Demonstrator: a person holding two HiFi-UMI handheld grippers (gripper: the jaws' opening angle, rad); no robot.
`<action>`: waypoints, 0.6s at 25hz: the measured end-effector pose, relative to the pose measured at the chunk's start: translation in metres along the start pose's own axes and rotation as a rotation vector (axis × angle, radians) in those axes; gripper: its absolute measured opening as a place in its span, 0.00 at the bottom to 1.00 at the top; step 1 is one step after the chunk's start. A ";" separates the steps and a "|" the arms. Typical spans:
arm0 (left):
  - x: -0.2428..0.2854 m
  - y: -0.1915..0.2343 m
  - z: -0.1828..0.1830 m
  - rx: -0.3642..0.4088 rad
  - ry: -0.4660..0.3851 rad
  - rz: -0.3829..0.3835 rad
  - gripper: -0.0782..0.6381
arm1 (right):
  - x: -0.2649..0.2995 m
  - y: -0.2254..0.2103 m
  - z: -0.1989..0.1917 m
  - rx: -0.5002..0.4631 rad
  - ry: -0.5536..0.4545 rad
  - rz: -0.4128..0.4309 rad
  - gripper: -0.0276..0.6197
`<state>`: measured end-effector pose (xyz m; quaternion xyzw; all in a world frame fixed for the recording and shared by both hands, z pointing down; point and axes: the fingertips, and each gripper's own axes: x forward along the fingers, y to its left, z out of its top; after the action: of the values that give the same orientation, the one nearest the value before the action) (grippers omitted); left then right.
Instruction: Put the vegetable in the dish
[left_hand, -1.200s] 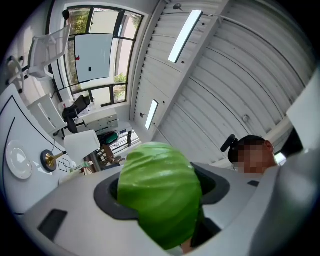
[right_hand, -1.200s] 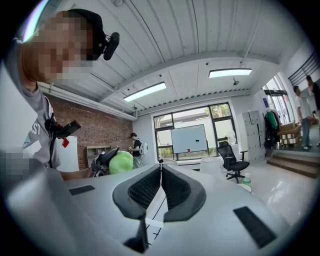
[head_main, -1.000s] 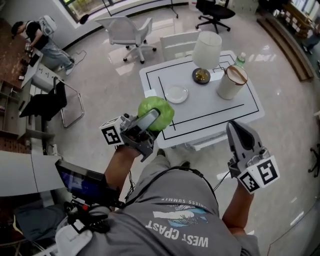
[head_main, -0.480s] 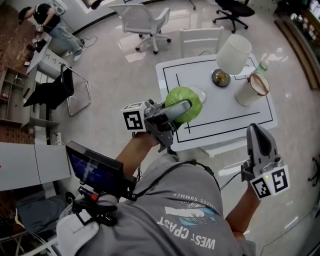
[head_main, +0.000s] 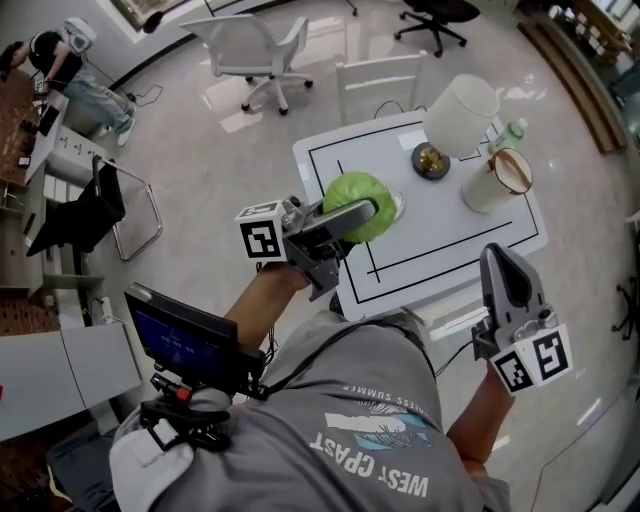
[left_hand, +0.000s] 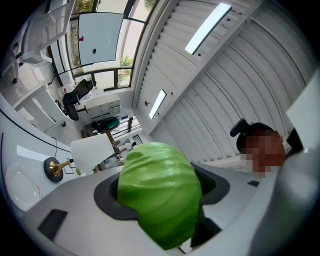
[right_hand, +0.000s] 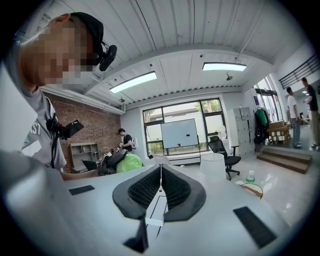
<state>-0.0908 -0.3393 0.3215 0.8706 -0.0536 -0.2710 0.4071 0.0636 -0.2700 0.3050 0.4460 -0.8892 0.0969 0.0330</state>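
Observation:
My left gripper (head_main: 362, 212) is shut on a round green cabbage (head_main: 352, 198), held up over the left part of the white table (head_main: 440, 235). The cabbage (left_hand: 157, 195) fills the space between the jaws in the left gripper view. A small white plate (left_hand: 20, 186) lies on the table below and ahead; in the head view the cabbage hides nearly all of it. My right gripper (head_main: 498, 262) hangs low off the table's near right side, jaws shut with nothing between them. From the right gripper view the cabbage (right_hand: 129, 162) shows far off to the left.
A lamp with a white shade (head_main: 460, 102) and brass base (head_main: 430, 160) stands at the table's far side. Right of it stand a white jug (head_main: 495, 180) and a plastic bottle (head_main: 510, 132). White chairs (head_main: 380, 85) stand beyond the table. People stand at the left.
The left gripper has carried the cabbage forward from the table's near left corner to over the plate, which is now mostly covered. The right gripper has stayed low at the right.

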 end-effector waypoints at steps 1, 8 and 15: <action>0.000 0.003 -0.001 -0.006 0.009 0.000 0.54 | 0.000 0.001 -0.001 0.001 0.005 -0.005 0.05; 0.008 0.046 0.005 -0.023 0.047 0.052 0.54 | 0.021 -0.020 -0.004 0.018 0.035 -0.023 0.05; 0.012 0.096 -0.006 -0.075 0.080 0.133 0.54 | 0.028 -0.039 -0.005 0.028 0.071 -0.021 0.05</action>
<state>-0.0653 -0.4021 0.3903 0.8594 -0.0847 -0.2101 0.4584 0.0777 -0.3137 0.3198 0.4519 -0.8813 0.1248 0.0592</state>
